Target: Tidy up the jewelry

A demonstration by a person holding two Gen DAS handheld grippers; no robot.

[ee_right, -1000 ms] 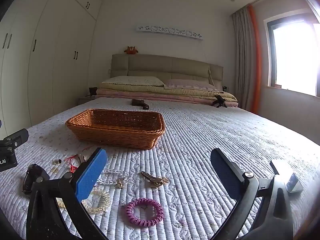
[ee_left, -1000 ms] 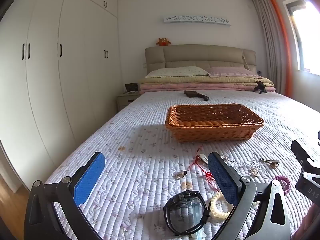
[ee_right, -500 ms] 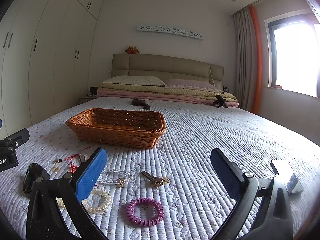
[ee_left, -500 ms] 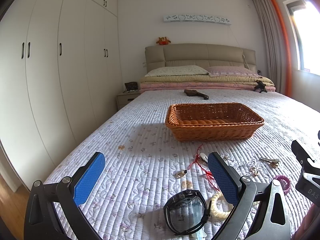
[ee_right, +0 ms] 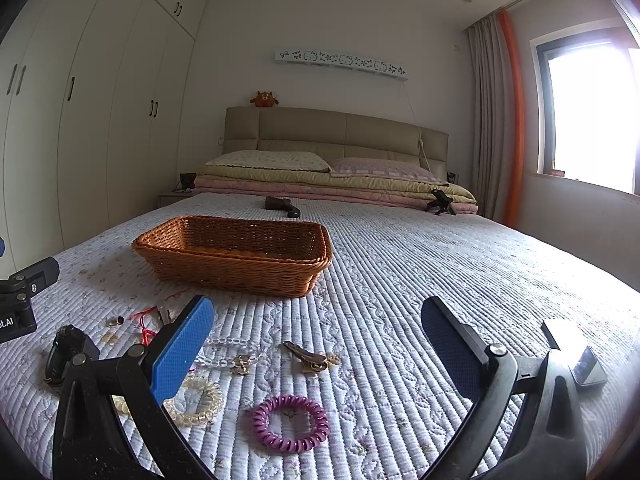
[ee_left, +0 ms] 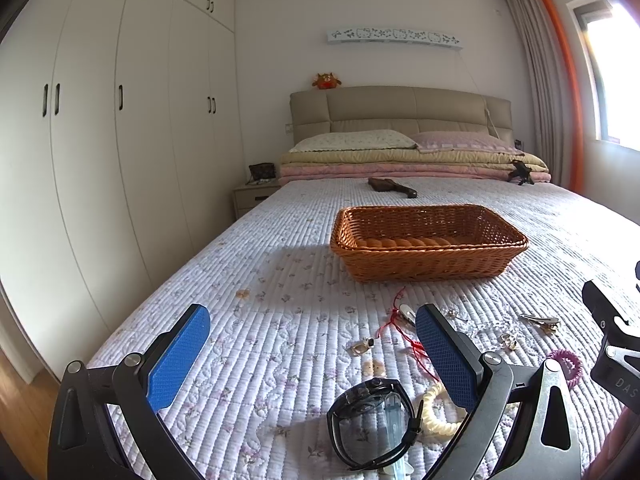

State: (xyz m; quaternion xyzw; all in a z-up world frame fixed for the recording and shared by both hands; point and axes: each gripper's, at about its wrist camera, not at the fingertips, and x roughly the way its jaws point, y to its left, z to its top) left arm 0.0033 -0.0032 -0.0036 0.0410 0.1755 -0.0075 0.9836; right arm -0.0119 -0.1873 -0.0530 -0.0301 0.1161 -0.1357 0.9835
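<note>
A brown wicker basket (ee_left: pixel 428 240) (ee_right: pixel 236 256) stands on the quilted bed beyond both grippers. Jewelry lies on the quilt in front of it: a black watch (ee_left: pixel 372 424) (ee_right: pixel 66 350), a cream bead bracelet (ee_left: pixel 434 408) (ee_right: pixel 196 404), a purple coil hair tie (ee_right: pixel 290 422) (ee_left: pixel 566 366), a red cord (ee_left: pixel 404 332), a clear bead strand (ee_right: pixel 234 350), a hair clip (ee_right: pixel 306 356) (ee_left: pixel 540 320) and a small ring (ee_left: pixel 360 346). My left gripper (ee_left: pixel 312 356) is open above the watch. My right gripper (ee_right: pixel 316 356) is open above the hair tie and clip.
A phone (ee_right: pixel 576 350) lies on the quilt at the right. A dark object (ee_right: pixel 282 204) lies farther up the bed, before the folded blankets and pillows (ee_right: pixel 320 172). White wardrobes (ee_left: pixel 100 140) line the left wall; a window (ee_right: pixel 592 112) is on the right.
Both views have shifted only slightly; the scene sits a little lower in the frames. Both grippers stay open and nothing on the bed has moved.
</note>
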